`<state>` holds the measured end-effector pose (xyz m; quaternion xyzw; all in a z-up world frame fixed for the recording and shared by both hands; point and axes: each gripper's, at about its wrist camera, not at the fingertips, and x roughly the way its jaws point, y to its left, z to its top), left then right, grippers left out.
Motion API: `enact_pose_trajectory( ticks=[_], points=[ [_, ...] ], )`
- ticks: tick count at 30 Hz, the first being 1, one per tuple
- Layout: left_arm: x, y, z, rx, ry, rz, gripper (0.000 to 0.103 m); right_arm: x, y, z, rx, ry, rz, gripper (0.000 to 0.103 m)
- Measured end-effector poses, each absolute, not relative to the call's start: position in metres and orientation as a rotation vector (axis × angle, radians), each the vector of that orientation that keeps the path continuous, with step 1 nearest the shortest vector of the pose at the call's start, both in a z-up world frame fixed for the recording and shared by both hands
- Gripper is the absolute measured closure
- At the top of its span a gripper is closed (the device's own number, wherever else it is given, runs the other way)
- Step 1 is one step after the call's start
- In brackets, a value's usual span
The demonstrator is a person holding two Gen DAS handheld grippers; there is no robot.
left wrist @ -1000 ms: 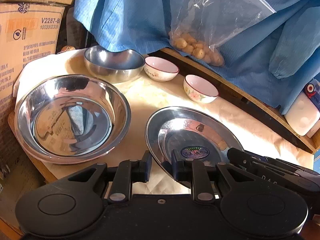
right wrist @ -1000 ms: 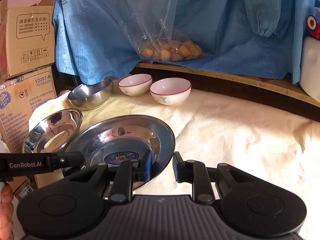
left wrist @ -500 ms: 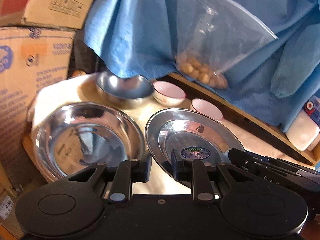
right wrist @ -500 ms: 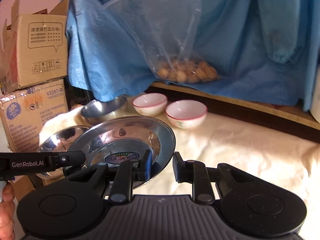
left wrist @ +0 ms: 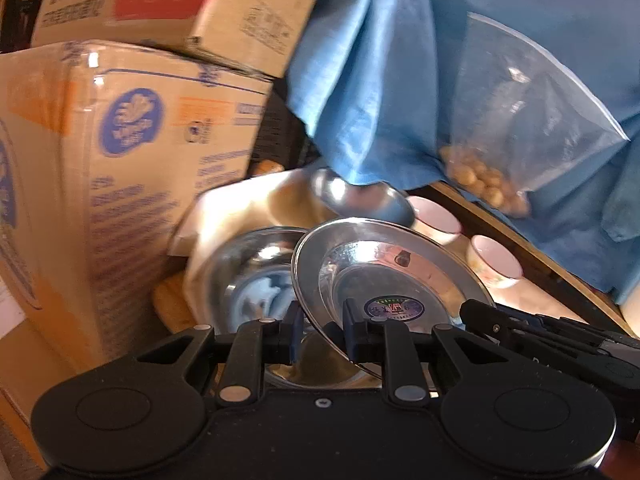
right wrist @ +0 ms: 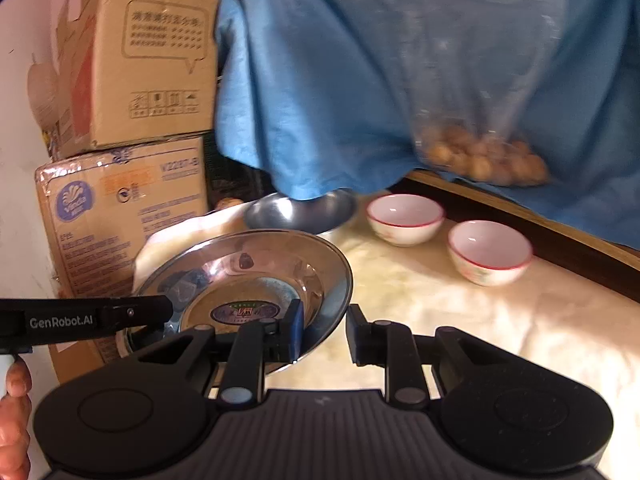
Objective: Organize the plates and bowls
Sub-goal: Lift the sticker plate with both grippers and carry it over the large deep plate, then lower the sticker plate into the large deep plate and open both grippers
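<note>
A steel plate with a round sticker [left wrist: 384, 276] [right wrist: 256, 276] is held in the air between both grippers. My left gripper [left wrist: 320, 334] is shut on its left rim and my right gripper [right wrist: 322, 330] is shut on its right rim. The plate hangs partly over a wide steel basin [left wrist: 244, 276] at the table's left end. A smaller steel bowl [left wrist: 360, 200] [right wrist: 300, 210] sits behind. Two white bowls with red rims [right wrist: 404, 218] [right wrist: 490, 252] stand to the right; they also show in the left wrist view [left wrist: 436, 220] [left wrist: 494, 260].
Stacked cardboard boxes [left wrist: 120, 152] [right wrist: 132, 72] stand close on the left. A blue cloth [right wrist: 320, 80] and a clear bag of round nuts [right wrist: 480, 160] hang over a wooden ledge [right wrist: 520, 204] at the back. A cream cloth [right wrist: 480, 320] covers the table.
Both grippers have lifted the stickered plate off the table and carried it left, over the wide basin. The boxes have come closer. The other bowls have not moved.
</note>
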<state>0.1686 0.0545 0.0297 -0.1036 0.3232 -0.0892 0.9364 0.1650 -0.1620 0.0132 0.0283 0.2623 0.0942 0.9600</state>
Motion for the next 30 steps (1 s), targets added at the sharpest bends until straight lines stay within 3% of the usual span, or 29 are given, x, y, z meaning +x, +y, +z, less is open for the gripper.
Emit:
enact_pose_trajectory(
  ticks=[30],
  points=[
    [0.181,0.091,0.019,-0.187,0.684,-0.121,0.081,0.194,-0.116,0.001,-0.005,0.608,0.236,0.073]
  ],
)
